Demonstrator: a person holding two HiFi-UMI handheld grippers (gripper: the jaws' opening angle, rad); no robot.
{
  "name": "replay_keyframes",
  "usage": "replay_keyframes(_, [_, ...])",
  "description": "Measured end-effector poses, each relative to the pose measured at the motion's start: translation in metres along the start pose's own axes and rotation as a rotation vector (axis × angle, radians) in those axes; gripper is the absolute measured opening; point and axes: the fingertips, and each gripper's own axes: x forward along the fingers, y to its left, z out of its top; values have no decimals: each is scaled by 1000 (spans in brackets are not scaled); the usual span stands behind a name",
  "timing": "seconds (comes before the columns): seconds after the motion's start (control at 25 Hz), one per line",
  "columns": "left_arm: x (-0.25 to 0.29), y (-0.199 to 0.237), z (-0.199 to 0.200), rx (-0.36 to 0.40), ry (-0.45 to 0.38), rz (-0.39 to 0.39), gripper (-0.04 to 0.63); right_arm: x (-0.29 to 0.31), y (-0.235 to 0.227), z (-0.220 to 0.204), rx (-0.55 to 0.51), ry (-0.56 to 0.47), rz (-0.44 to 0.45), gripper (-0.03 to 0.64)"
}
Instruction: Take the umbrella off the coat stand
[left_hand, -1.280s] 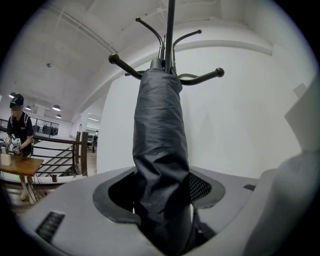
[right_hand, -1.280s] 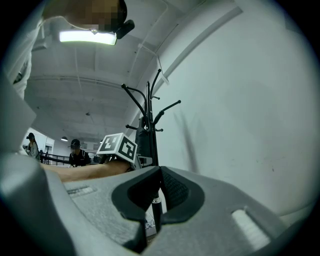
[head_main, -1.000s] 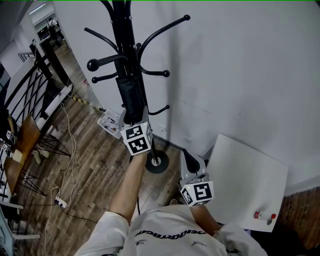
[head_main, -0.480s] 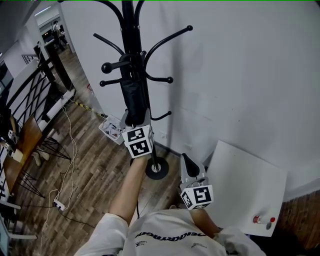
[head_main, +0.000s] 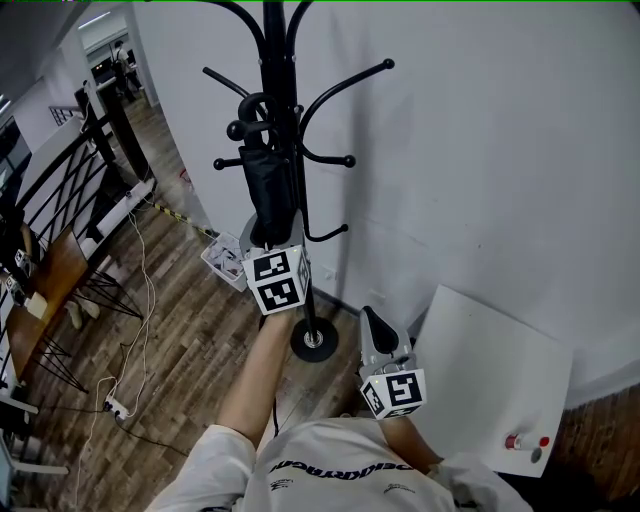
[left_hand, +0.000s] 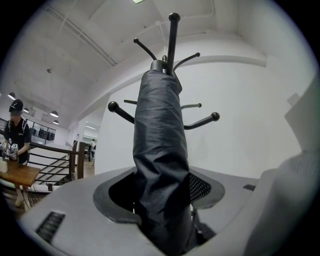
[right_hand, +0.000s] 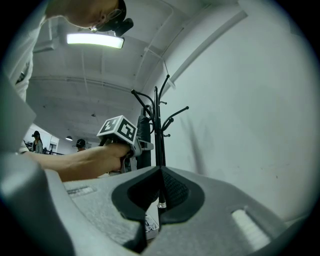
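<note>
A black folded umbrella hangs against the black coat stand. Its curved handle sits over a knobbed peg. My left gripper is shut on the umbrella's lower part, just above the marker cube. In the left gripper view the umbrella fills the gap between the jaws, with the coat stand right behind it. My right gripper hangs lower, to the right of the stand's base, shut with nothing in it. The right gripper view looks up at the coat stand and the left gripper.
The stand's round base rests on wood floor beside a white wall. A white tabletop with small red items lies at right. A clear box, a cable with power strip and a black railing lie at left.
My left gripper has risen with the umbrella, whose curved handle now shows above the knobbed peg. The right gripper has stayed where it was.
</note>
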Motion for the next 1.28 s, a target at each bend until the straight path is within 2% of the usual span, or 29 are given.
replay_keyframes(0.56, [-37, 4, 51, 22, -72, -15, 261, -4, 22, 14, -20, -19, 17, -6])
replay_keyframes(1.28, [-80, -5, 87, 34, -156, -26, 261, -14, 35, 17, -18, -32, 38, -6])
